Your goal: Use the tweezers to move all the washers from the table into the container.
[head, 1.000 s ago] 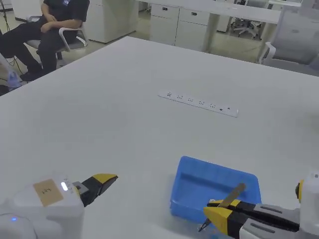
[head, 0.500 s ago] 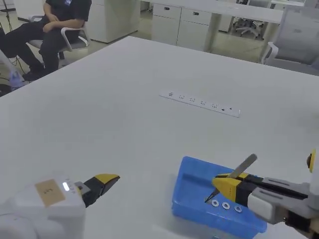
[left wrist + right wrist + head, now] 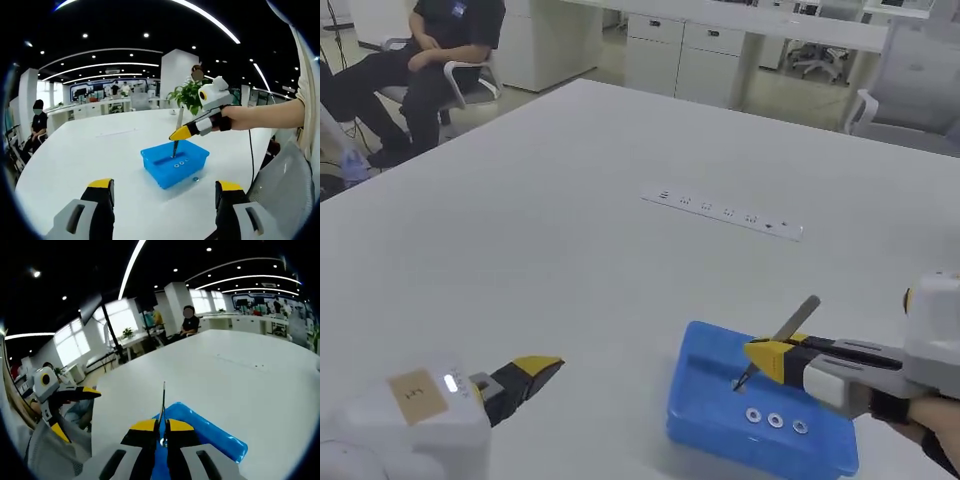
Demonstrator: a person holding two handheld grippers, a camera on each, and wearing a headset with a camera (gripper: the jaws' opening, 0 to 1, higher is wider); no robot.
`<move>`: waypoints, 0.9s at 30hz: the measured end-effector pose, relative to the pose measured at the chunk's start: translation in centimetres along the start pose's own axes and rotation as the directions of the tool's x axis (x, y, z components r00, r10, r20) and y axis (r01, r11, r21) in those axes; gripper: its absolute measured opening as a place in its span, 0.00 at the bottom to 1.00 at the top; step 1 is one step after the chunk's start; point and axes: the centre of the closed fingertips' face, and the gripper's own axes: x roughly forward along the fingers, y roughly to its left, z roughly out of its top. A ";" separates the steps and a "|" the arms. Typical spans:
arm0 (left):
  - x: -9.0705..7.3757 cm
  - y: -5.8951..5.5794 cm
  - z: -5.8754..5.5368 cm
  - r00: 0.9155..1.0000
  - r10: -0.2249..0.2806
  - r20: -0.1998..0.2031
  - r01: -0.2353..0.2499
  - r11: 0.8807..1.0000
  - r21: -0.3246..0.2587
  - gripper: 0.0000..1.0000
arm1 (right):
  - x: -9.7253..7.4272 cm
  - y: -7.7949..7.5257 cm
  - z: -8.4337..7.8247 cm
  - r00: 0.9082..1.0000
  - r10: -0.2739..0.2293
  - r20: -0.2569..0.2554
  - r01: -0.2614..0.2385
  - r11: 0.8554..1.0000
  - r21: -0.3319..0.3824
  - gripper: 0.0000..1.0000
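Jaws of my right gripper are clenching the tweezers, whose tips are pointing down into the blue container — whether a washer is pinched there, I cannot tell. Three washers are lying in a row on its floor, and one more washer is sitting on the table just beside its wall. I judge I should be lowering the tips close to the floor before easing off, so nothing bounces out. My left gripper is hanging released, well apart. Writing — a tan sticker on it, marks on the power strip — is too small to read.
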 end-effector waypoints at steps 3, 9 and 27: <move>0.0 0.0 0.0 1.000 -0.001 0.001 0.001 1.000 -0.006 0.85 | 0.5 -0.6 -0.6 1.000 -0.014 -0.027 0.014 1.000 0.002 0.03; -0.1 0.1 0.2 1.000 0.001 0.014 -0.001 1.000 -0.018 0.85 | 0.9 -1.6 -1.4 0.998 -0.044 -0.055 0.045 0.999 0.012 0.03; -0.1 0.2 0.3 1.000 0.004 0.021 -0.003 1.000 -0.022 0.85 | 2.3 -1.8 -2.6 0.993 -0.034 -0.109 0.035 0.999 0.010 0.03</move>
